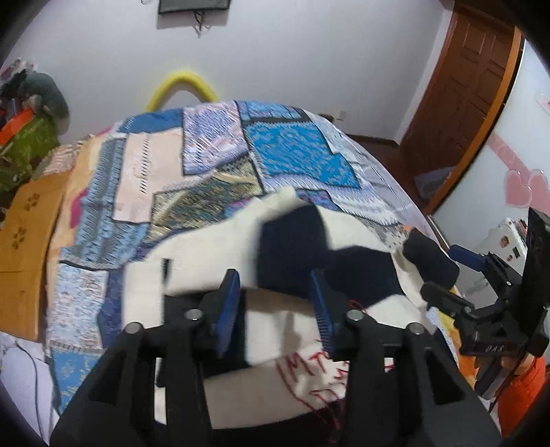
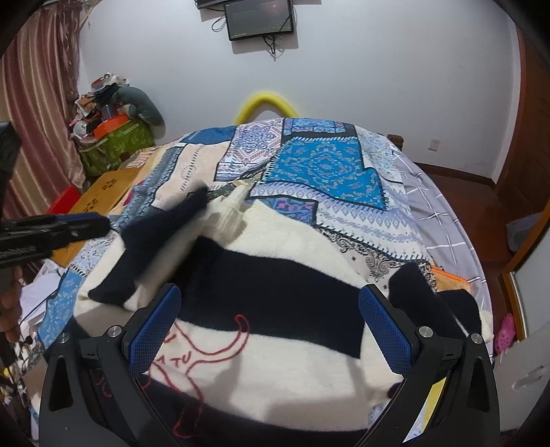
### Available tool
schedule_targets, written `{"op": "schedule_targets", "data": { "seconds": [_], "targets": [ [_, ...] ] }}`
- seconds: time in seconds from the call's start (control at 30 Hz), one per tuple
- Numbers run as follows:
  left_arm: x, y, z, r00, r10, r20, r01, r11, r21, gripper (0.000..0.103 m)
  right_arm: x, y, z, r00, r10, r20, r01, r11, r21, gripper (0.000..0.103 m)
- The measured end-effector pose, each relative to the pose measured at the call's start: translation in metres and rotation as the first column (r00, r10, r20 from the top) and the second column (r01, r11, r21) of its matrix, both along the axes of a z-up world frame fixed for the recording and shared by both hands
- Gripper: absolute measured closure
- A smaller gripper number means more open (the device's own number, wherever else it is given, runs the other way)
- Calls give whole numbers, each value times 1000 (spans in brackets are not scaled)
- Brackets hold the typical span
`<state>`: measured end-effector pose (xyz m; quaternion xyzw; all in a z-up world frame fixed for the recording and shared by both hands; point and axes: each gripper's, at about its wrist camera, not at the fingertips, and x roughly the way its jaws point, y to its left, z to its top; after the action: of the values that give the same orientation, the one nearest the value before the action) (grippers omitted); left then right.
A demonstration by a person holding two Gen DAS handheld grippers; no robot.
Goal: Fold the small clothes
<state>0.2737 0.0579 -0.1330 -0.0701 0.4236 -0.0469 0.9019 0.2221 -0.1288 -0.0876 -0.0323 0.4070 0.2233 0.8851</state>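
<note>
So the right gripper (image 2: pixel 270 330) is hanging low over the near end of the bed with its blue-padded fingers spread wide, nothing between them. Right under and ahead of it is the sweater (image 2: pixel 275 371), a small white knit with wide dark navy bands and some red stitched outline on the front, lying on the patchwork bedspread (image 2: pixel 326 165). One dark sleeve is flung across the body toward the left, and another dark cuff pokes up at the right edge.

The left gripper (image 1: pixel 275 302) is over on the sweater's left side. Its jaws are partly apart and a floppy bit of the navy-and-white knit (image 1: pixel 292 254) sits at the fingertips, but it's pretty blurry, so I can't tell whether it's actually pinching the fabric.

Past the sweater the bedspread runs on in blue and pink patches. Beyond that there's a yellow curved tube (image 2: pixel 266 103) at the far end, then the white wall with a small screen (image 2: pixel 259 19) mounted up high.
</note>
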Motion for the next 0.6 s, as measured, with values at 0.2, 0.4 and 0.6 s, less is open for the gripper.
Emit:
{"op": "schedule_targets", "data": {
  "seconds": [0.2,0.4,0.6],
  "targets": [
    [-6,46,17,994,96,46,-99,994,57,44,10,-7,7,1000,-19,12,19,1000,-21,1],
    [2,111,-2,977,212,3,-211,973,90,43,27,-11,8,1000,-21,21,22,997,-71,0],
    [27,155,-51,957,270,-106,-267,963,42,43,56,-17,-6,998,-46,-33,44,997,-63,1]
  ]
}}
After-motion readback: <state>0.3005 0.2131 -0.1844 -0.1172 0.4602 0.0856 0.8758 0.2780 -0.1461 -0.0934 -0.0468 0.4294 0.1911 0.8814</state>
